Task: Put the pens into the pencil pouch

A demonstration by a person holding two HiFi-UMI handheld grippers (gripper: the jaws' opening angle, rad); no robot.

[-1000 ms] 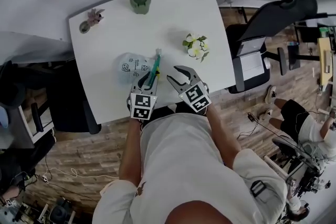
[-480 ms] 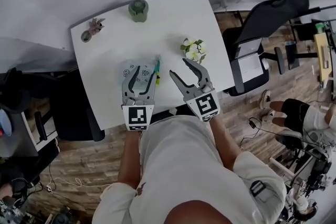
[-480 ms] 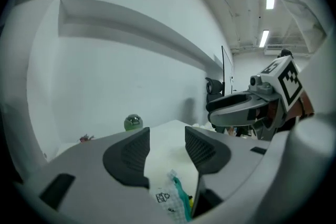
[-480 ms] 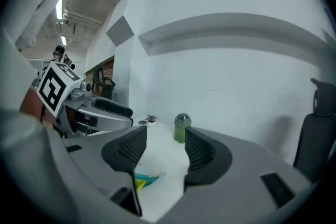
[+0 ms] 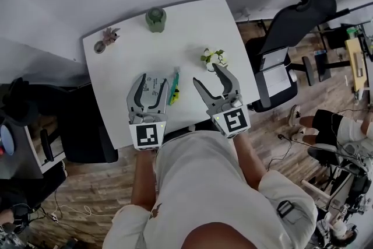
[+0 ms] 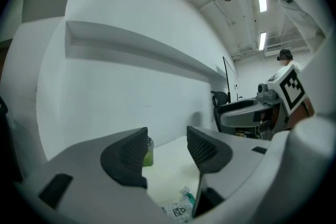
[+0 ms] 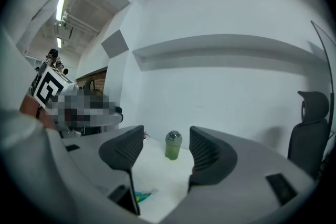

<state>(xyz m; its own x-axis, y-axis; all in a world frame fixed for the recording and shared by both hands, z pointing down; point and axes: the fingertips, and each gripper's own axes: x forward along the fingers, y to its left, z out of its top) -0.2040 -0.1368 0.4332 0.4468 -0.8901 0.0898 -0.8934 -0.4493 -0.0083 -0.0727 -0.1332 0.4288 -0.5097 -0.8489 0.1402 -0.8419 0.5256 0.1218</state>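
The left tool (image 5: 154, 80) and the right tool (image 5: 207, 74) hang side by side above the white surface (image 5: 192, 26), jaws opening with nothing between them; under the left one lies the clear pencil pouch (image 5: 152, 89), the teal pens (image 5: 174, 80) along its right side; a green bottle (image 5: 155, 18) stands near the far edge.

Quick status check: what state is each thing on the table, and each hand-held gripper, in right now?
Left hand-held gripper: jaws opening, nothing between them.
Right hand-held gripper: jaws opening, nothing between them.
Pencil pouch: lying flat on the table.
Teal pen: lying at the pouch's right edge; inside or not, unclear.
Green jar: upright, lid on.
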